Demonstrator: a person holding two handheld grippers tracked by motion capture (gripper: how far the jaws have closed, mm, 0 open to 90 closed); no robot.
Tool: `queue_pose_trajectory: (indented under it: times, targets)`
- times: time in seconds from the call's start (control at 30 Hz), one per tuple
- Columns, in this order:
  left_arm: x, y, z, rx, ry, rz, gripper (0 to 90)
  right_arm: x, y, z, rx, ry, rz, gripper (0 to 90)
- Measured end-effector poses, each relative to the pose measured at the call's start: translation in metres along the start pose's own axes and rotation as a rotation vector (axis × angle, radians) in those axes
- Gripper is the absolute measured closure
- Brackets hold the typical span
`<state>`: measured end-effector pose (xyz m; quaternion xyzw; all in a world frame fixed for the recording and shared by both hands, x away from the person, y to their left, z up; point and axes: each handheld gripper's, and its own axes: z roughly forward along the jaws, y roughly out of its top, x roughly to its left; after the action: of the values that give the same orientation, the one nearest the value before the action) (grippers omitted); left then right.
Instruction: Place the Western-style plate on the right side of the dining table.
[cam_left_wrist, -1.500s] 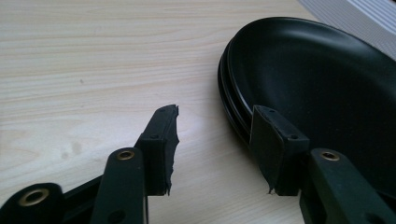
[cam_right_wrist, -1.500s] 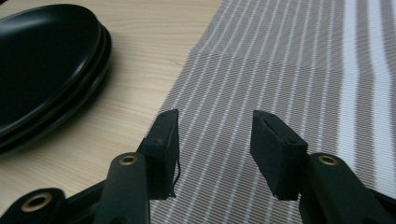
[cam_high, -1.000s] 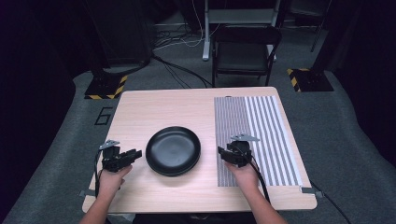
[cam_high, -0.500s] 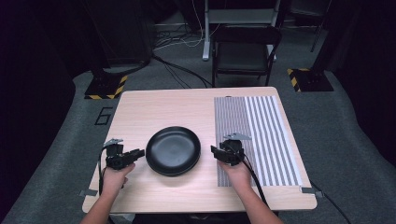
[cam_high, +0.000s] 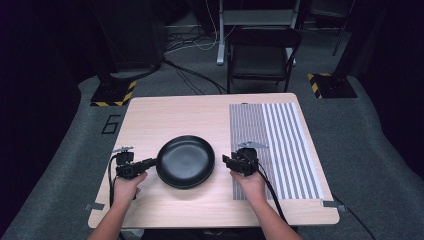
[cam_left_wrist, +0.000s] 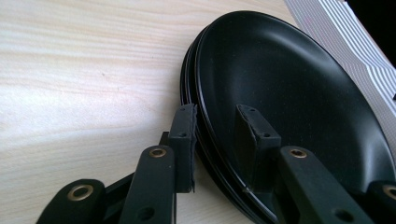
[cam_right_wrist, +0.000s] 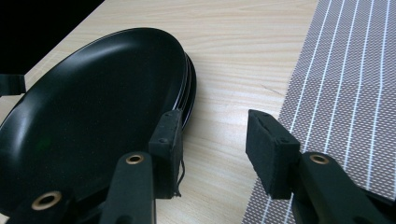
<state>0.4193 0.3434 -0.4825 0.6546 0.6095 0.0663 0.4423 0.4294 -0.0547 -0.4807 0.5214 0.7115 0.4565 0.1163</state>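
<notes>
Left gripper jaws have just been closing, now straddling the rim of the stacked black plates mid-table; right gripper is hanging half-open beside the far rim, nothing gripped there yet, lift coming

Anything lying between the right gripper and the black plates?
Nothing: the right gripper is at the black plates already, one pad by the rim, bare table between its jaws in the right gripper view.

You have glossy black plates stacked on a pale, light-grained wooden table. Beside them lies a grey placemat with thin white stripes and a fine dotted weave. Your grippers' jaws are matte black with brass-coloured rivets.
</notes>
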Motion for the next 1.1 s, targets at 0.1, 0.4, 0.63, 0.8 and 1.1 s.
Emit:
queue_pose_trajectory:
  times: [0.1,0.4,0.63,0.8,1.1]
  targets:
    - [0.000,0.000,0.003,0.000,-0.002,-0.031,70.0,0.000,0.000,0.002,-0.001,0.008,0.014,56.0]
    - [0.000,-0.006,0.003,-0.006,-0.019,-0.019,73.4,0.004,-0.002,0.012,0.019,0.021,0.025,60.5]
    - [0.001,-0.010,0.005,-0.026,-0.026,-0.029,75.4,0.005,-0.001,0.016,0.004,0.050,0.082,59.7]
    - [0.000,-0.012,0.005,-0.036,-0.030,-0.021,76.2,0.006,-0.002,0.022,-0.002,0.063,0.109,59.9]
    - [-0.001,-0.013,0.005,-0.043,-0.024,-0.008,75.4,0.014,-0.004,0.031,0.019,0.101,0.137,59.8]
